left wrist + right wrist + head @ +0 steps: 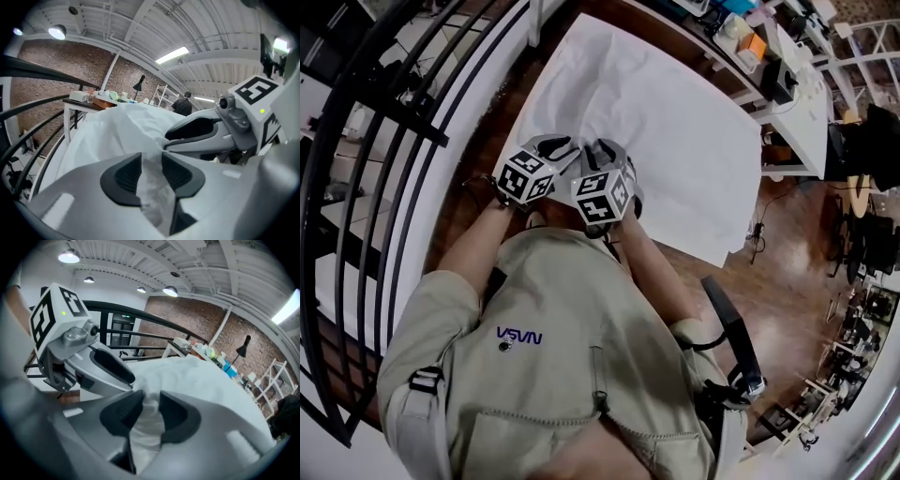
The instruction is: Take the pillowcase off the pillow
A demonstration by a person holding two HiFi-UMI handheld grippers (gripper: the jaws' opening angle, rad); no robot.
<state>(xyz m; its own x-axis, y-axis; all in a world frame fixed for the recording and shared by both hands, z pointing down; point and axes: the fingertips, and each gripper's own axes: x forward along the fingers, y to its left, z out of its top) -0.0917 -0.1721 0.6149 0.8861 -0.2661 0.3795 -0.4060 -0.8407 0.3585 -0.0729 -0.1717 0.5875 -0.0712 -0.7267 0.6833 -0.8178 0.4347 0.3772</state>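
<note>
The white pillowcase [656,122] covers a pillow that lies flat and spreads away from me. My two grippers sit side by side at its near edge, just in front of my chest. In its own view the left gripper [151,161] stands partly open with a fold of the white fabric [152,187] in the gap. The right gripper [151,404] is open a little wider, and a bunched fold [147,425] lies between its pads. From the head view both gripper tips, left [558,148] and right [605,150], rest on the cloth's near edge.
A black curved railing [384,112] runs along the left. The pillow lies on a brown wooden surface [502,122]. White tables with clutter [769,56] stand past the pillow's far edge. A person [183,104] stands far off in the room.
</note>
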